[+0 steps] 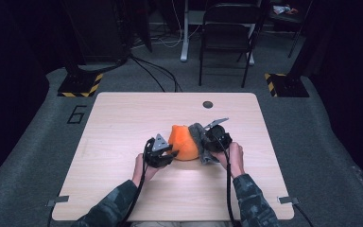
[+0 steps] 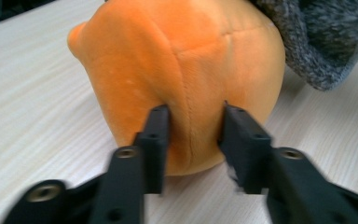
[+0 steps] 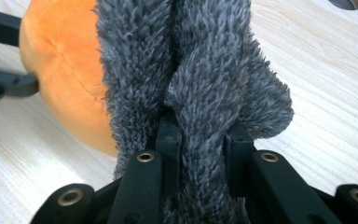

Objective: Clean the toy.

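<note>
Left gripper (image 2: 193, 116): nearest us on the left side of the orange plush toy (image 2: 177, 70), jaws parted and resting against the plush with a bulge of it between them; not squeezing as far as the left gripper view lets me judge, so I call them spread.

Right gripper (image 3: 199, 133): jaws pinched hard on a fold of the fuzzy grey fabric (image 3: 200, 60), pile bunched between the black pads.

Orange plush toy: sitting on the table (image 1: 123, 118) between the two grippers in the high view (image 1: 183, 141), near the middle of the board, a touch toward the person.

Grey fabric: draped over the toy's right side (image 1: 199, 137), touching the orange (whether it is a sewn-on part or a separate cover, I cannot tell).

Hands: left hand (image 1: 142, 166) and right hand (image 1: 234, 158) both low, just behind their grippers.

Risk one: with the left jaws loose, a pull on the grey by the right could drag the whole toy across the wood.

Risk two: only a thin fold is pinched, so it could slip out.

Farther off: a round hole (image 1: 208, 104) in the tabletop, then a folding chair (image 1: 229, 33) on the carpet.
</note>
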`<state>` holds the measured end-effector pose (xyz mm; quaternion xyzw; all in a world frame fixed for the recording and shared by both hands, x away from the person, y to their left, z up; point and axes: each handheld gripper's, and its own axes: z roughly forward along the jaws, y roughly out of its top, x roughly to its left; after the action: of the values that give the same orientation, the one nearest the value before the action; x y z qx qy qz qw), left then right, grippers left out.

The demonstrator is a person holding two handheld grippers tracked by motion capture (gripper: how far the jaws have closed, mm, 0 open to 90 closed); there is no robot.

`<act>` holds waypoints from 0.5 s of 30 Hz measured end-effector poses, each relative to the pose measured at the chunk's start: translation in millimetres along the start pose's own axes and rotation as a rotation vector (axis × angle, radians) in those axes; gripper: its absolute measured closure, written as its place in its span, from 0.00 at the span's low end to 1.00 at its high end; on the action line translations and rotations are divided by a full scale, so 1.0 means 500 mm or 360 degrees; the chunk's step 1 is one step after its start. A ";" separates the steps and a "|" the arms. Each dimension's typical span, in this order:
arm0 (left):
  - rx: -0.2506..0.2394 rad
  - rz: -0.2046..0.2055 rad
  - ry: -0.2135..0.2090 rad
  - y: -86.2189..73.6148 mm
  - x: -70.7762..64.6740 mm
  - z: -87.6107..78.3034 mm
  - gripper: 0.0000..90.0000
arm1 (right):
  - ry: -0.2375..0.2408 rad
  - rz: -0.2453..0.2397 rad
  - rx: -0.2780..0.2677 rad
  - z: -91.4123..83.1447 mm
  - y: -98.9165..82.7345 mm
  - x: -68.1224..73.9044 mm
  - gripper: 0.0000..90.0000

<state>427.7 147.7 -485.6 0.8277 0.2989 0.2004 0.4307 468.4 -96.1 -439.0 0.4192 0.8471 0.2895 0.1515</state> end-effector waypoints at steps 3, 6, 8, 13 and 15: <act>0.0033 0.0074 0.0048 0.002 -0.014 0.005 0.54 | -0.0002 0.0007 -0.0002 0.004 0.000 -0.004 0.81; 0.0044 0.0132 0.0103 -0.001 -0.024 0.011 0.53 | -0.0015 0.0000 -0.0009 0.003 0.000 0.000 0.81; 0.0038 0.0145 0.0121 -0.003 -0.025 0.012 0.61 | -0.0016 -0.0004 -0.0014 0.004 0.000 0.001 0.81; -0.0013 0.0117 0.0109 -0.012 -0.016 0.021 0.84 | -0.0005 0.0009 -0.0016 0.006 -0.001 -0.002 0.81; -0.0019 0.0106 0.0100 -0.011 -0.014 0.017 0.88 | -0.0016 0.0004 -0.0017 0.002 0.000 0.000 0.81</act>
<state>425.5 140.5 -495.2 0.8279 0.2833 0.2422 0.4191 468.8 -95.6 -439.7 0.4208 0.8442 0.2920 0.1578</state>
